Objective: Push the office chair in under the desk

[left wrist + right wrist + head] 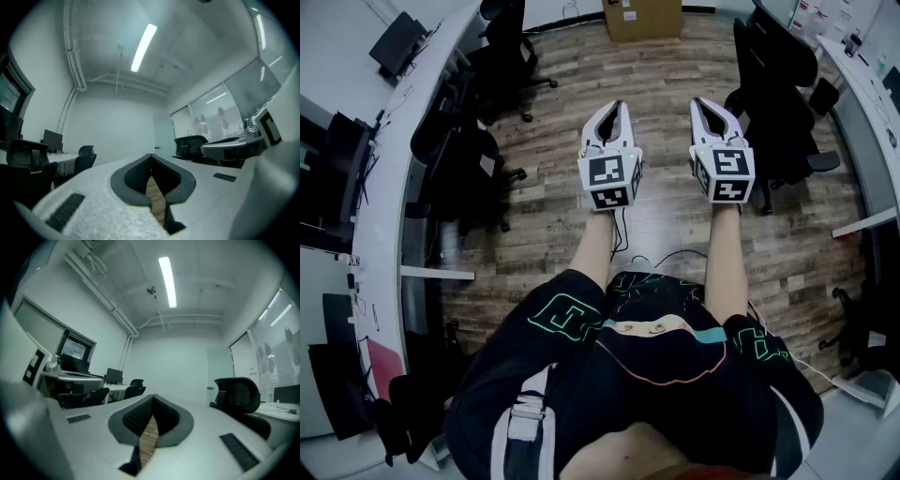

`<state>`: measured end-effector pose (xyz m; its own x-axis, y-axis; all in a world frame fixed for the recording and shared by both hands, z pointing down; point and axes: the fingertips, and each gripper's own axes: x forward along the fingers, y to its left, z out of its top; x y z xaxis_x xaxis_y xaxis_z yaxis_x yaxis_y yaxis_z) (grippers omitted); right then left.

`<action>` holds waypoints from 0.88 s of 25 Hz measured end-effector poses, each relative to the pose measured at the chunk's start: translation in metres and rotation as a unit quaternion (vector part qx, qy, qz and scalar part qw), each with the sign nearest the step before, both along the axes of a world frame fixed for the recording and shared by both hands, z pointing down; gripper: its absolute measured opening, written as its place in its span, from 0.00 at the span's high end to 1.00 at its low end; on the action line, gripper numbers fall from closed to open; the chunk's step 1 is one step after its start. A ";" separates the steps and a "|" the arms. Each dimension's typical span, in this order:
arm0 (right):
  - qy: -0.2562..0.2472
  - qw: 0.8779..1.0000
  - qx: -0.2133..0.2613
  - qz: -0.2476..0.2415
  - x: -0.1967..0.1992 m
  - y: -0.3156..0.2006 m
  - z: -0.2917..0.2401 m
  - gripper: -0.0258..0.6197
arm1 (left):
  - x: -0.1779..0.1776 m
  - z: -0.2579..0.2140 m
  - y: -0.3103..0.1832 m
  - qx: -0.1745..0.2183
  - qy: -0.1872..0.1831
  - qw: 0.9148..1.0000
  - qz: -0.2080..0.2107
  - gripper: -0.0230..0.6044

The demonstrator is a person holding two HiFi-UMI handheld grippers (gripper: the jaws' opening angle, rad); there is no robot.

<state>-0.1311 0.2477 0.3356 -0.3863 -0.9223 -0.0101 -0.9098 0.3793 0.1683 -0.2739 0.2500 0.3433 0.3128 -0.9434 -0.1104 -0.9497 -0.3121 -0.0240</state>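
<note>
Room: office with a wood floor, a left desk, a right desk and a cardboard box at the far end.
Chairs: the right chair sits out from its desk. The left chairs are tucked closer to theirs.
Jaws: left gripper and right gripper are both pinched together with nothing in them. They're mid-aisle, well apart from every chair.
Progress: looks like zero so far, no chair touched, so the whole push is left.
Hard to tell: which chair is the one to push. The right desk is cropped and the dark chair bases blur together.
</note>
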 end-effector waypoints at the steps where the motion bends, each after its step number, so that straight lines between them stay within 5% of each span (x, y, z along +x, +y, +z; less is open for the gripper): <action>1: -0.009 1.000 -0.001 0.008 -0.005 -0.005 0.000 0.95 | -0.007 -0.002 -0.005 0.001 -0.001 1.000 0.001 0.95; 11: -0.038 0.999 -0.021 0.015 -0.068 -0.044 -0.007 0.95 | -0.084 -0.009 -0.046 -0.023 0.013 1.000 0.002 0.95; 22: -0.008 0.999 -0.039 0.009 -0.115 -0.066 0.005 0.95 | -0.132 0.011 -0.076 -0.057 0.064 0.996 0.012 0.95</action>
<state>-0.2461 0.1815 0.3410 -0.3693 -0.9276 0.0568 -0.9193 0.3736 0.1239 -0.4060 0.1740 0.3538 0.3261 -0.9443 -0.0431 -0.9348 -0.3289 0.1341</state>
